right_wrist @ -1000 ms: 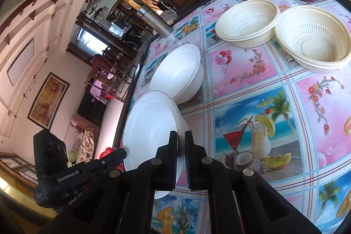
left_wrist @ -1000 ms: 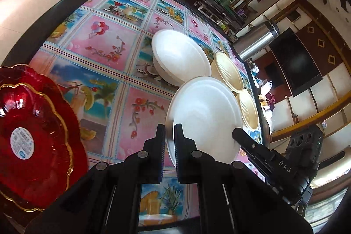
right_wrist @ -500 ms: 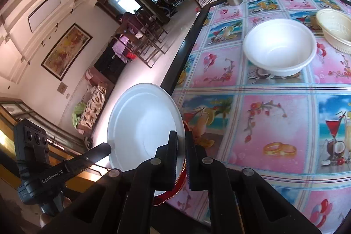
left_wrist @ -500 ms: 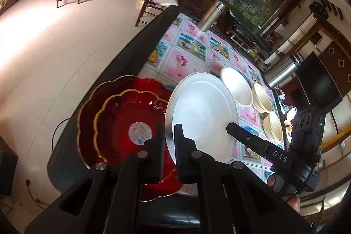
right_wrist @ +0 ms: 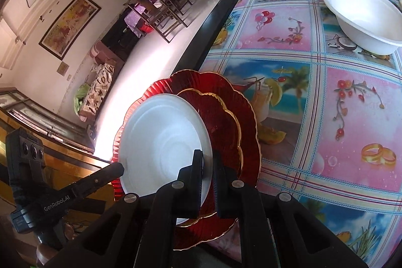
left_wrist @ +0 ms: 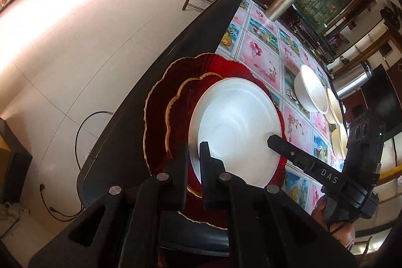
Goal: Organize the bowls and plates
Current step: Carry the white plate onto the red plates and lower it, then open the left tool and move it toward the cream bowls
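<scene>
A white plate (left_wrist: 236, 127) hangs over two stacked red plates with gold rims, the large one (left_wrist: 158, 104) under the smaller one (left_wrist: 181, 104), at the table's near corner. My left gripper (left_wrist: 194, 150) is shut on the white plate's near rim. My right gripper (right_wrist: 207, 157) is shut on the opposite rim of the same white plate (right_wrist: 163, 142), which covers the left part of the red plates (right_wrist: 238, 117). Whether the white plate touches them I cannot tell. A white bowl (right_wrist: 361, 16) stands further along the table.
Beyond the white bowl (left_wrist: 311, 89) sit two cream ribbed bowls (left_wrist: 335, 107). Steel flasks (left_wrist: 351, 78) stand at the table's far side and far end (left_wrist: 281, 4). The black table edge (left_wrist: 140, 102) drops to a tiled floor on the left, with chairs far off.
Both grippers have carried the white plate from the middle of the table, near the bowls, over to the red plates at the corner, and a little lower. Both stayed shut on it.
</scene>
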Tool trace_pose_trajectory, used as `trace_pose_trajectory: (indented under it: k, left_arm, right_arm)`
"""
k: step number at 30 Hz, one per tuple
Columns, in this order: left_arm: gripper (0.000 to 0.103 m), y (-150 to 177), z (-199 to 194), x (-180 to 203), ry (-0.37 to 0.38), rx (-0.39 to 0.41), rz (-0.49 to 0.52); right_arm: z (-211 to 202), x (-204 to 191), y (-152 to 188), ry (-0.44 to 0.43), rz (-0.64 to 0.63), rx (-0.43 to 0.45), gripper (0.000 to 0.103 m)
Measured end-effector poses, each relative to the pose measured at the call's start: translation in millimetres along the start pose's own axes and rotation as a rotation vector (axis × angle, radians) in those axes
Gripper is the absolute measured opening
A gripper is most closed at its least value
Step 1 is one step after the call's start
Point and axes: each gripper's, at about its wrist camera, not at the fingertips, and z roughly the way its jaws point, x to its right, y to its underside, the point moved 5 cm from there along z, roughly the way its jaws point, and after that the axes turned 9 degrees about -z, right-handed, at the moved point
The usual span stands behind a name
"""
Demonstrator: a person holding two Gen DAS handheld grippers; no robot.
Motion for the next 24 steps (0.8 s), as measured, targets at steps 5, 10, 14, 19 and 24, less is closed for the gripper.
trace_pose_trajectory:
  k: [5, 10, 14, 19, 24]
  left_arm:
    - [0.007, -2, -6, 2, -0.043, 0.039, 0.042]
    - [0.007, -2, -16, -4, -0.067, 0.074, 0.047]
    - [0.007, -3, -28, -2, -0.075, 0.122, 0.056]
    - [0.007, 3, -42, 23, -0.043, 0.153, 0.111]
    - [0.02, 14, -43, 64, -0.002, 0.148, 0.196]
  right_arm:
    - [3, -2, 2, 0.018, -0.021, -0.008, 0.011]
    - [1, 0, 4, 0.038, -0.028, -0.01, 0.013]
    - [-2, 1, 2, 0.047, -0.039, -0.012, 0.021]
    - [-30, 2, -2, 0.058, -0.055, 0.069, 0.027]
    - [-61, 17, -7, 0.085, -0.043, 0.146, 0.029]
